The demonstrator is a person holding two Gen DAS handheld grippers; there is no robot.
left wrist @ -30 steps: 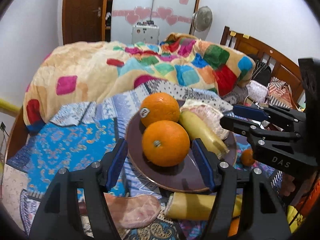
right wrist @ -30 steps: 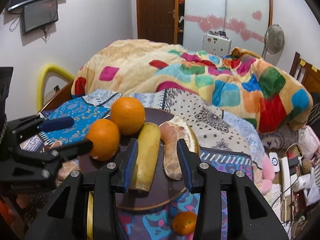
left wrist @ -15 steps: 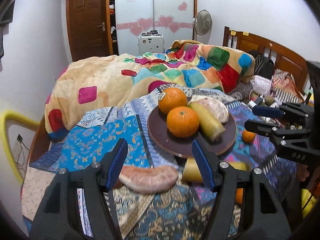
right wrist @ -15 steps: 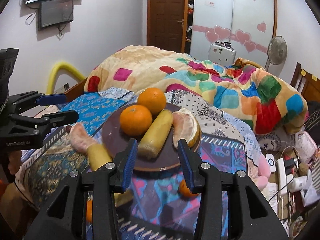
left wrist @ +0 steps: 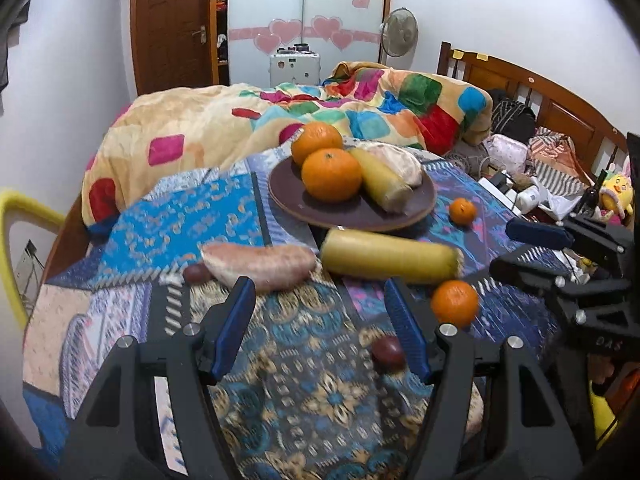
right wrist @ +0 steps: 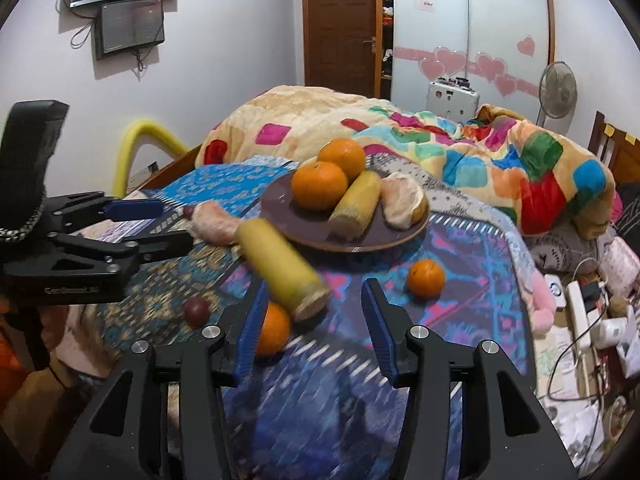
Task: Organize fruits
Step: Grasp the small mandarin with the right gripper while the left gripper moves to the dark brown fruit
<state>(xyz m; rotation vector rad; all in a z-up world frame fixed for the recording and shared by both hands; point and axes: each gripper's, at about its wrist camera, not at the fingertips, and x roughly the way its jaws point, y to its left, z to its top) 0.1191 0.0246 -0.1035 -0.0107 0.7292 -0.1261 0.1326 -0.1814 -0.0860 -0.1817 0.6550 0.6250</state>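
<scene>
A dark plate on the patterned cloth holds two oranges, a yellow banana piece and a peeled pomelo segment. In front of it lie a loose banana piece, a pink pomelo segment, two small oranges and dark round fruits. My left gripper is open and empty, short of the loose fruit. My right gripper is empty, its jaws opening.
A colourful quilt is heaped behind the plate. A wooden headboard and clutter with a power strip lie to the right. A yellow padded rail stands at the left; a door is at the back.
Both grippers pulled back from the plate, which now looks smaller and farther. The loose banana, pomelo segment and small oranges have come into view. The right jaws stand wider.
</scene>
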